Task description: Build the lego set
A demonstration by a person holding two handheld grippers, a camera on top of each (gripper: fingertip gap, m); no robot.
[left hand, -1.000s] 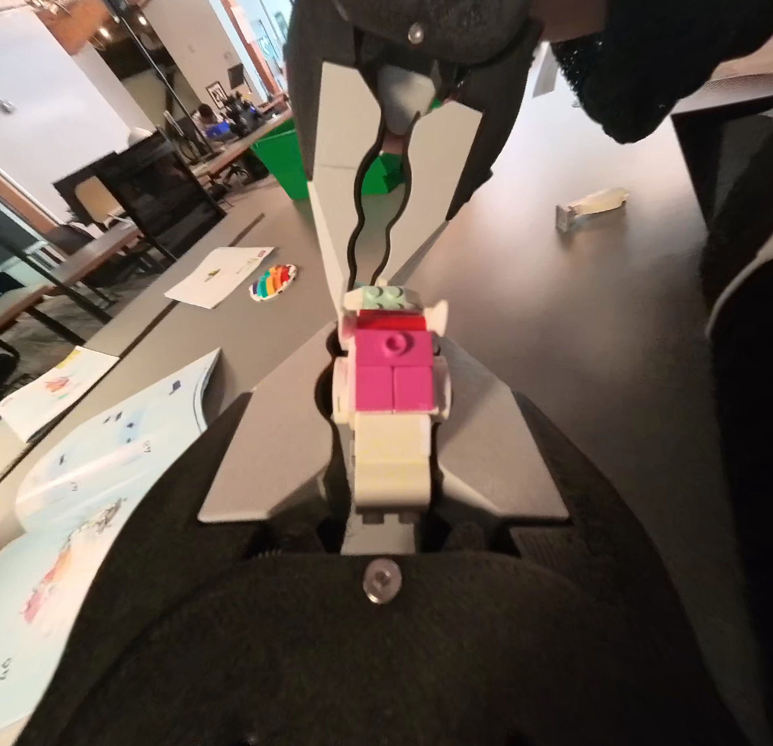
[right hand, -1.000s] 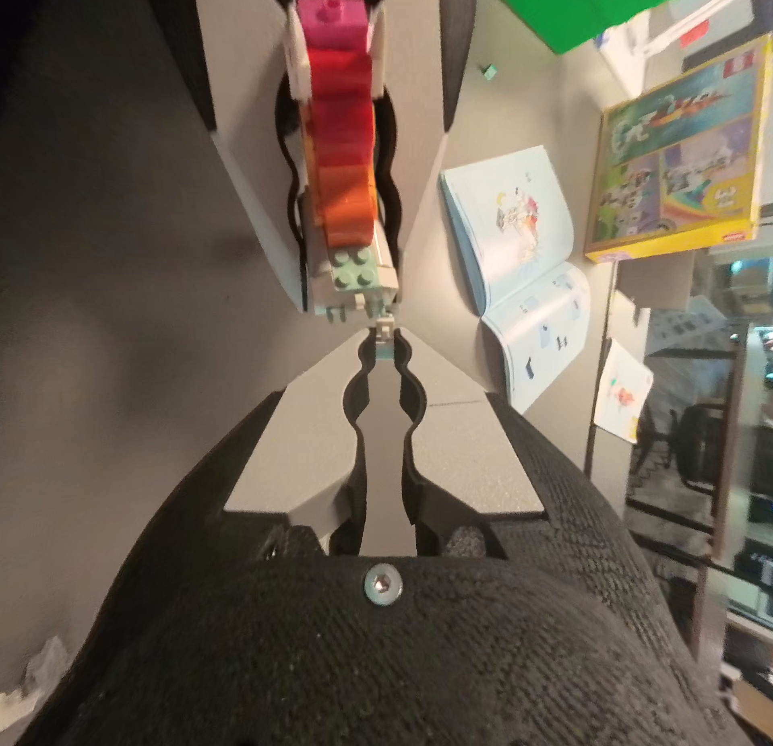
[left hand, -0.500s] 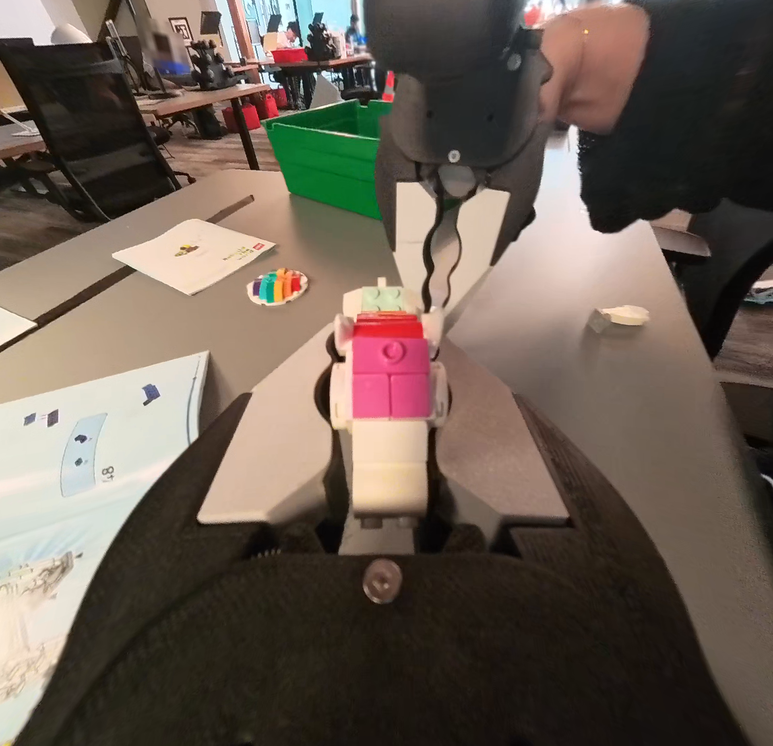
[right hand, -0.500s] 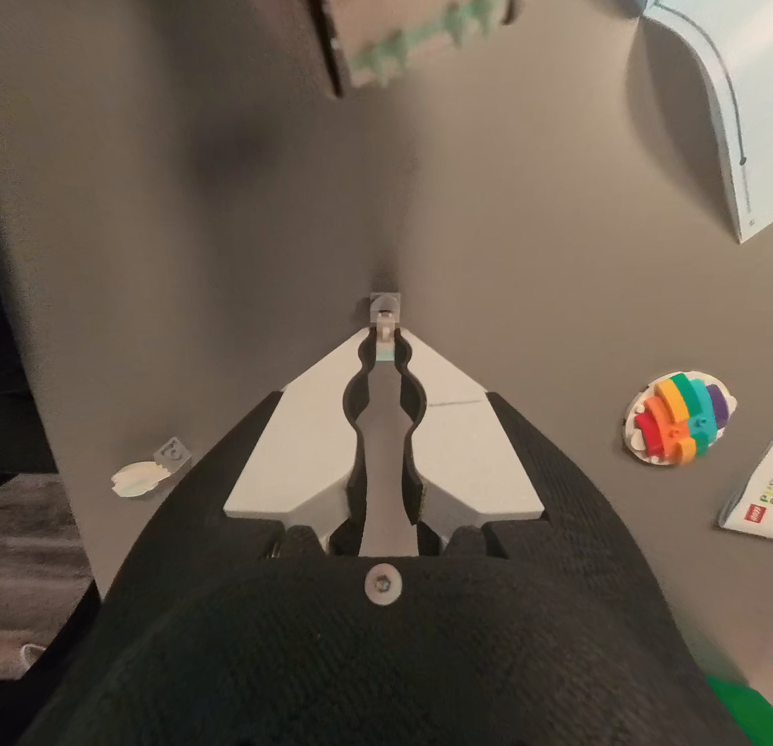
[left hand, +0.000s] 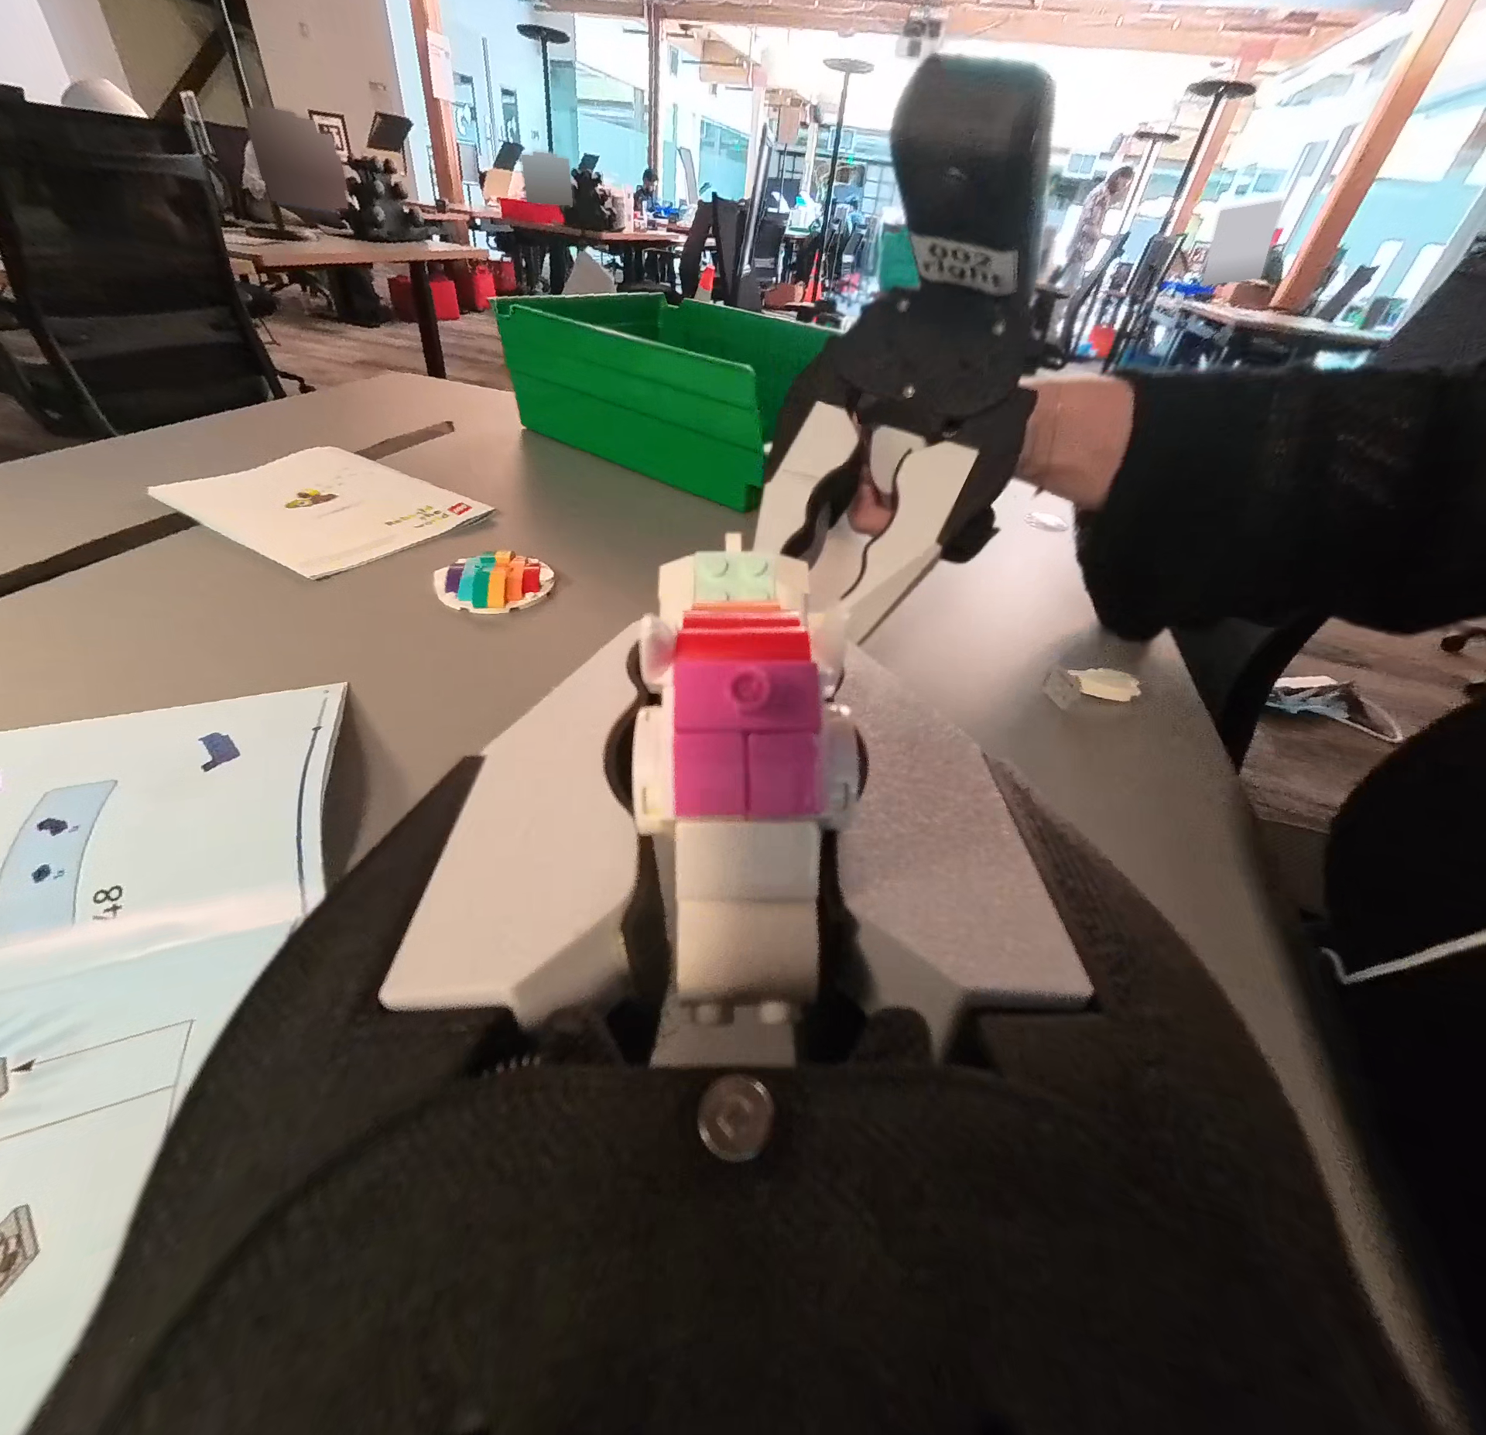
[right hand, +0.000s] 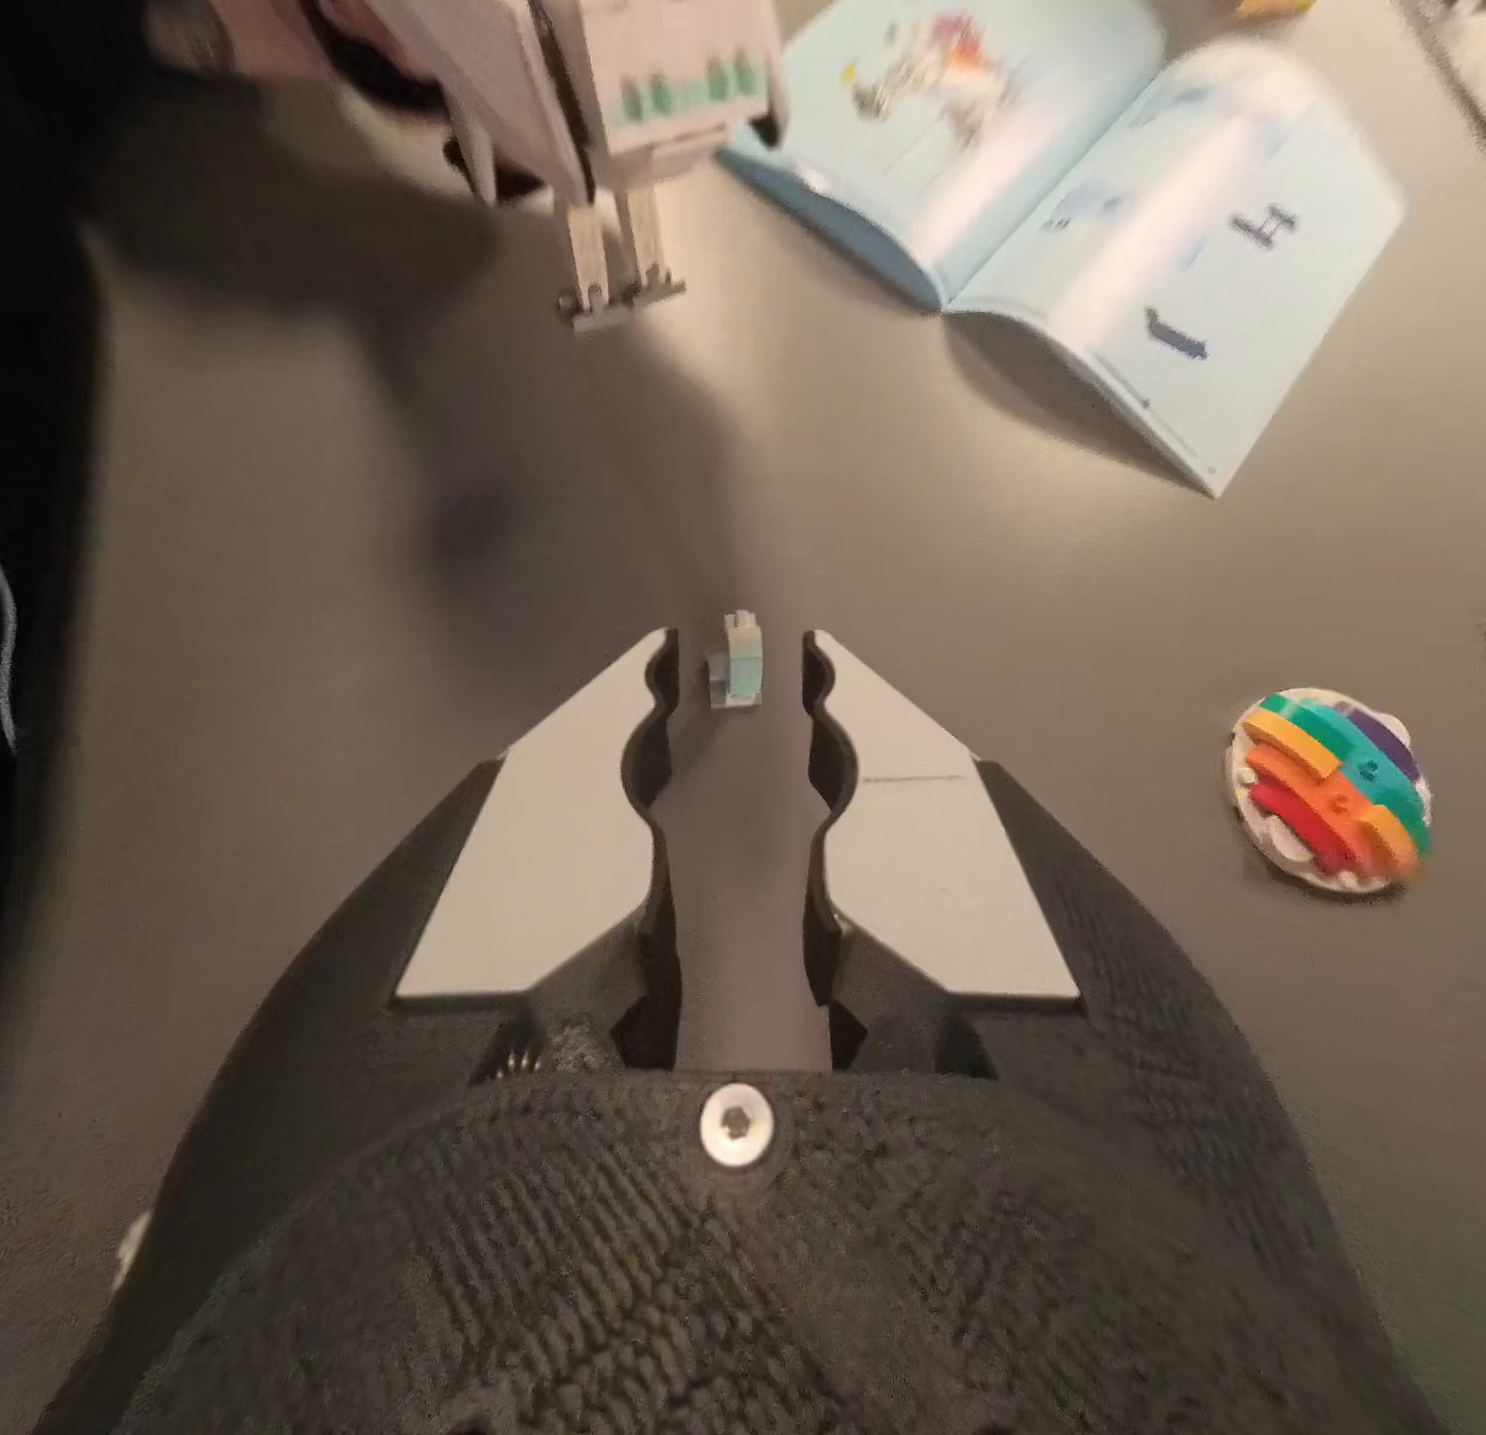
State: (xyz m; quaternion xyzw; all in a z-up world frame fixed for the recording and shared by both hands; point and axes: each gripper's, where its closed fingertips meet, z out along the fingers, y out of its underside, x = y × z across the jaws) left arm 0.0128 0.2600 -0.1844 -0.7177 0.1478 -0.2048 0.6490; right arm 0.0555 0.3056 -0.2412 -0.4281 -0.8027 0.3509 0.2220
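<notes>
Right wrist view: the right gripper [right hand: 736, 648], pinched on a small mint piece [right hand: 736, 665] half a second ago, is now spread wide, and the piece lies released on the table [right hand: 1045, 592] between its tips, mid-table. The build [left hand: 744, 741] is clamped in the left gripper [left hand: 740, 673], held above the table's near edge. Attachment seems not made; a re-grasp is probably needed.
</notes>
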